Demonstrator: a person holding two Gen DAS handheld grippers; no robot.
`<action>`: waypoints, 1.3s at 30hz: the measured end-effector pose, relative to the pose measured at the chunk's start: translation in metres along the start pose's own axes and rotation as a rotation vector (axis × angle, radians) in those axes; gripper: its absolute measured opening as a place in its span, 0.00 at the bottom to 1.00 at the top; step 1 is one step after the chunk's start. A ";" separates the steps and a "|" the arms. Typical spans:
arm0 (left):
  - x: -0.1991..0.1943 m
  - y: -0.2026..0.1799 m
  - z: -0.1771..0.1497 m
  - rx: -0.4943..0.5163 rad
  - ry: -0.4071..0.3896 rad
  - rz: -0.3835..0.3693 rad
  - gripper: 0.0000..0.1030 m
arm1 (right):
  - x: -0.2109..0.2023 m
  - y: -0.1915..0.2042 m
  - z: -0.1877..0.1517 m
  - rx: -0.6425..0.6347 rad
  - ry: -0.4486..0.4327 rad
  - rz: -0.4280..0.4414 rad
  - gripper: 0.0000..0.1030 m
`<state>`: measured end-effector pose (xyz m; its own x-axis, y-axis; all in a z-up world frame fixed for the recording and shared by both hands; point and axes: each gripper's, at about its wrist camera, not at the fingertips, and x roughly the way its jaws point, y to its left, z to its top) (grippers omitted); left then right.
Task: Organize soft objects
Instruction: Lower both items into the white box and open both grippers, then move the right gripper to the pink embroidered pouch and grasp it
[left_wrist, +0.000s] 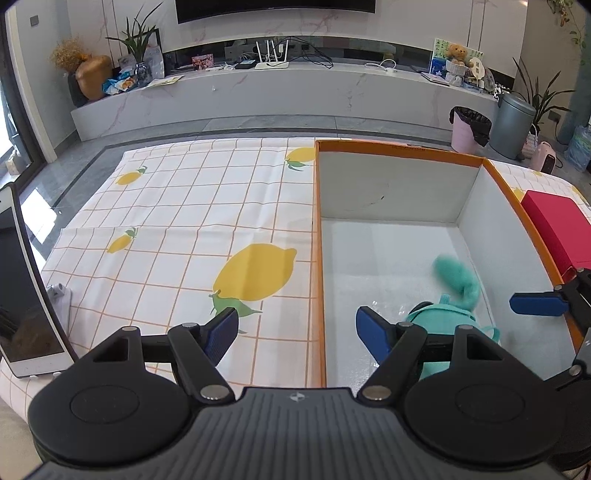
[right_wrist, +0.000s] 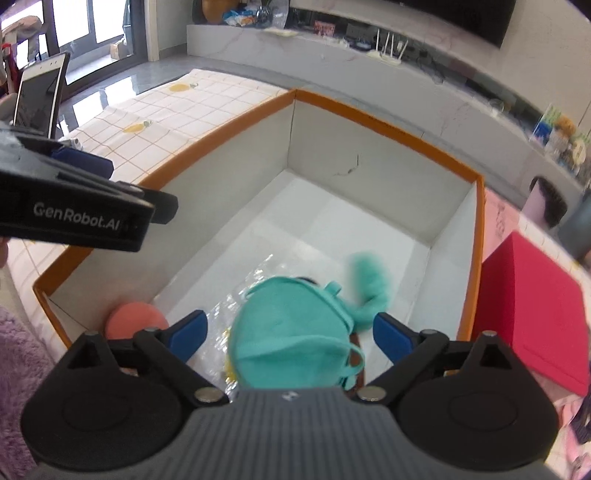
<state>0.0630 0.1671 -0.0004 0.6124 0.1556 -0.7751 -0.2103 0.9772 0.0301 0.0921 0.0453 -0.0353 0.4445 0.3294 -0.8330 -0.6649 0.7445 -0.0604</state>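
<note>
A teal plush toy (right_wrist: 295, 328) lies inside the orange-rimmed white box (right_wrist: 388, 129); its tail is motion-blurred. It also shows in the left wrist view (left_wrist: 447, 314), in the box's near right part. My right gripper (right_wrist: 290, 334) is open, its blue pads apart on either side of the toy without touching it. A pink-orange soft ball (right_wrist: 135, 319) sits in the box's near left corner. My left gripper (left_wrist: 299, 332) is open and empty, straddling the box's left wall (left_wrist: 318, 258). The right gripper's finger (left_wrist: 539, 303) shows at the right.
The lemon-print cloth (left_wrist: 192, 229) covers the table left of the box. A red box (right_wrist: 532, 314) stands right of the orange box. A tablet on a stand (left_wrist: 22, 280) is at the far left. A purple fluffy item (right_wrist: 18, 354) lies at the near left.
</note>
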 end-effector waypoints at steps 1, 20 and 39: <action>0.000 0.000 0.000 0.002 -0.002 0.003 0.83 | -0.001 -0.003 0.000 0.013 0.003 0.025 0.97; 0.002 -0.005 -0.001 0.039 -0.013 0.075 0.84 | -0.020 0.012 0.000 -0.064 -0.039 -0.010 0.97; -0.054 -0.039 0.016 0.046 -0.163 -0.066 0.84 | -0.135 -0.054 -0.018 -0.086 -0.272 -0.258 0.97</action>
<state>0.0503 0.1231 0.0500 0.7398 0.1090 -0.6639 -0.1329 0.9910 0.0146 0.0569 -0.0497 0.0701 0.7391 0.2887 -0.6086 -0.5534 0.7753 -0.3043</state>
